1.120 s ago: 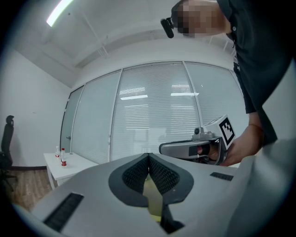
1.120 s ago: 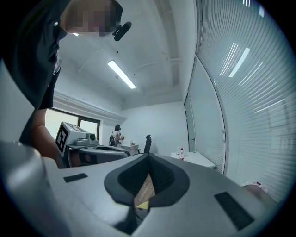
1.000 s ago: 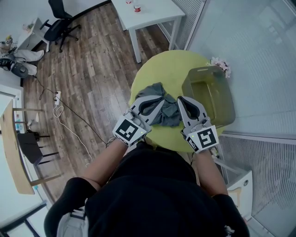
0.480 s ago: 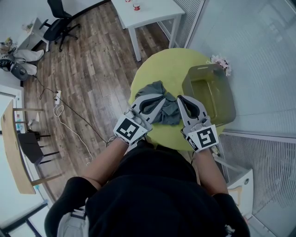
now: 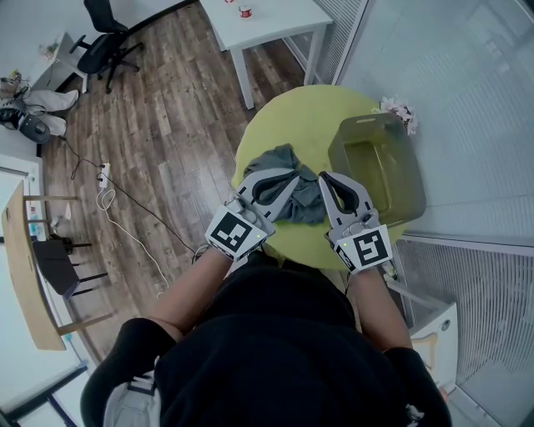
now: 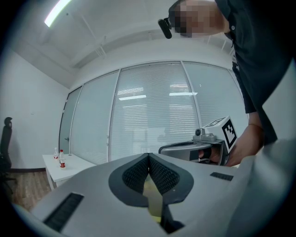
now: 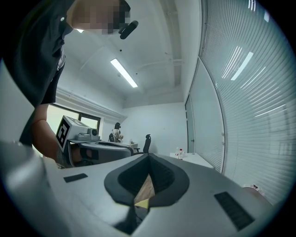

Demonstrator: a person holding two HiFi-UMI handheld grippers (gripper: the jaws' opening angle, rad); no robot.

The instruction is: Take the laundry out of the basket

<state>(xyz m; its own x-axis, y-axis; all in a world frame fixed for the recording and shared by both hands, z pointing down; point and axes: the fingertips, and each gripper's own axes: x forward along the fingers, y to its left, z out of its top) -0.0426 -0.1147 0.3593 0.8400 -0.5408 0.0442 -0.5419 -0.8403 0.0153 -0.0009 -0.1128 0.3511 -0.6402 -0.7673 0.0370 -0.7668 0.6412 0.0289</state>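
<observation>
A: What differs from a second ago?
B: Nothing. The left gripper (image 5: 286, 178) and right gripper (image 5: 324, 178) hover mid-frame, jaws closed, holding nothing.
A: The laundry (image 5: 282, 160)?
B: On the table (image 5: 300, 113), left of the basket (image 5: 365, 127), which looks empty; the task appears done.

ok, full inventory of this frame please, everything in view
round table: 1, yellow-green, centre
basket: 1, translucent olive, on the round table's right side
laundry: 1 heap, grey, on the round table left of the basket
white table: 1, white, top
office chair: 1, black, top left
cable: 1, white, on the wood floor, left
left gripper: 1, grey, jaws together, empty
right gripper: 1, grey, jaws together, empty
</observation>
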